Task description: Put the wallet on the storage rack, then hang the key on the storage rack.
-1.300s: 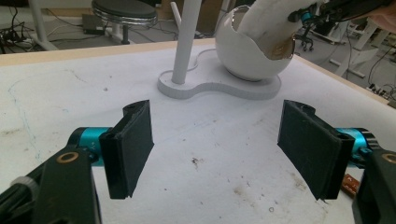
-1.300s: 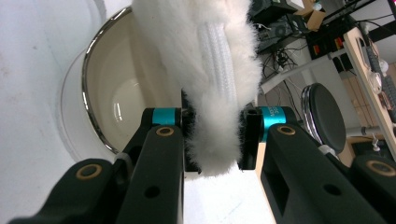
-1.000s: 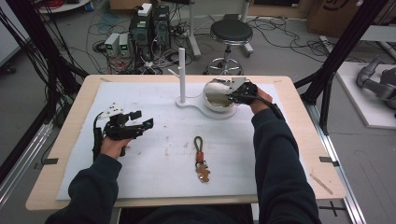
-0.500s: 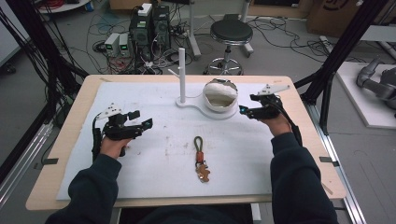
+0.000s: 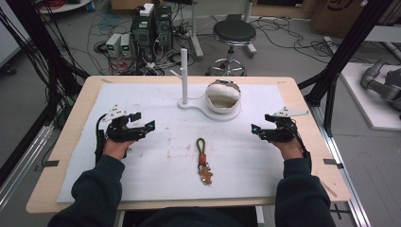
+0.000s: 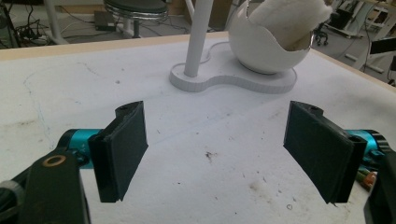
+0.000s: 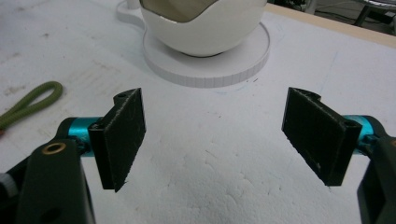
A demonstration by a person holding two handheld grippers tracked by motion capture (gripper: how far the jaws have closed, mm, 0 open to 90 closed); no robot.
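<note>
— Scanning from the left: what's the left gripper [image 5: 142, 128] doing?
— Its jaws stand wide over the white mat [image 5: 156, 163], nothing between them.
— And the keychain [image 5: 203, 161]?
— Lying flat mid-table, nearer the person, between both hands, touched by neither.
— The right gripper [image 5: 259, 133]?
— Jaws have just been opening; wide now, empty. The eggshell bowl [image 5: 223, 96] sits beyond, beside the white post [image 5: 184, 75].

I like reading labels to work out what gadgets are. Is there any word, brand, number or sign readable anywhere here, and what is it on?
None can be read.
Cardboard box beyond the table: dark printing, cut off and too blurred to read.
Small boxes on the floor: any markings too small to tell.
Left gripper, right gripper, white bowl, keychain: no lettering shows.
</note>
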